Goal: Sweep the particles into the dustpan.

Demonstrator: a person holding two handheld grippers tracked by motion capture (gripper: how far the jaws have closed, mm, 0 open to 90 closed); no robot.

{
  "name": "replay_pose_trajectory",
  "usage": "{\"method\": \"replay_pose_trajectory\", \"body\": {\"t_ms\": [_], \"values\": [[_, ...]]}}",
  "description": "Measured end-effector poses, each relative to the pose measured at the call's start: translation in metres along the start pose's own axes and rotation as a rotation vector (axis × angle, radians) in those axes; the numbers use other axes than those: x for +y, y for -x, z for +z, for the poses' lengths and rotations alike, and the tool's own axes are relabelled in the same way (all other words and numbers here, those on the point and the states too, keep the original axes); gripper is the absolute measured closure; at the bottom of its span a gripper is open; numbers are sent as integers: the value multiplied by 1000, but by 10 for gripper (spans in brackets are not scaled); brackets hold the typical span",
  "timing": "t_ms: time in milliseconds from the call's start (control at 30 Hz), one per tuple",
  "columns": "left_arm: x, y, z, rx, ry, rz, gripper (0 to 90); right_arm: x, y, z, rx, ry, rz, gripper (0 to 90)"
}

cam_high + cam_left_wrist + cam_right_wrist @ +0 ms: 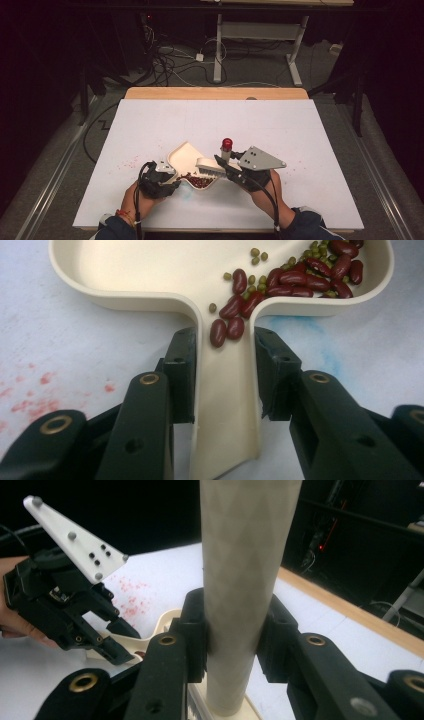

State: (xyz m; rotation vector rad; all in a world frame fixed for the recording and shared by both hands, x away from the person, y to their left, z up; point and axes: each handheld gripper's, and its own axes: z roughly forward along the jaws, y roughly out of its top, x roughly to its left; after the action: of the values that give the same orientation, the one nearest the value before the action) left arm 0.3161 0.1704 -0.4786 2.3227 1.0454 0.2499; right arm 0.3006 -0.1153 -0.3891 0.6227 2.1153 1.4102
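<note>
A cream dustpan (pixel 184 154) lies on the white table (pixel 280 130), and red kidney beans and small green beans (pixel 295 277) are heaped in its near corner. My left gripper (pixel 225 372) is shut on the dustpan's handle (pixel 225 410), where two beans rest between the jaws. In the high view the left gripper (pixel 172 178) is at the pan's near left. My right gripper (pixel 232 635) is shut on the upright cream handle of a brush (pixel 245 570). The brush's head (pixel 210 165) rests over the pan, and its handle ends in a red cap (pixel 227 143).
Faint red specks (pixel 127 162) stain the table left of the pan, and a blue smear (pixel 186 196) lies near the front edge. The table's wooden far edge (pixel 215 93) borders a floor with cables (pixel 170 60) and a desk frame (pixel 260 35).
</note>
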Motion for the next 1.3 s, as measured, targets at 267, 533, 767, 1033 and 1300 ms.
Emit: {"method": "replay_pose_trajectory", "body": {"t_ms": [267, 533, 767, 1033, 1300], "values": [[-3, -8, -4, 24, 9, -12, 630, 3, 19, -27, 11, 39, -28, 697], [-5, -15, -6, 33, 10, -24, 630, -9, 50, -74, -41, 12, -30, 698], [-7, -22, -8, 41, 16, -48, 630, -28, 72, -108, -76, -35, 9, 697], [-9, -26, -10, 47, 19, -64, 630, -39, 80, -132, -107, -69, 27, 697], [-13, -35, -10, 52, 22, -90, 630, -50, 83, -144, -97, -116, 50, 696]]}}
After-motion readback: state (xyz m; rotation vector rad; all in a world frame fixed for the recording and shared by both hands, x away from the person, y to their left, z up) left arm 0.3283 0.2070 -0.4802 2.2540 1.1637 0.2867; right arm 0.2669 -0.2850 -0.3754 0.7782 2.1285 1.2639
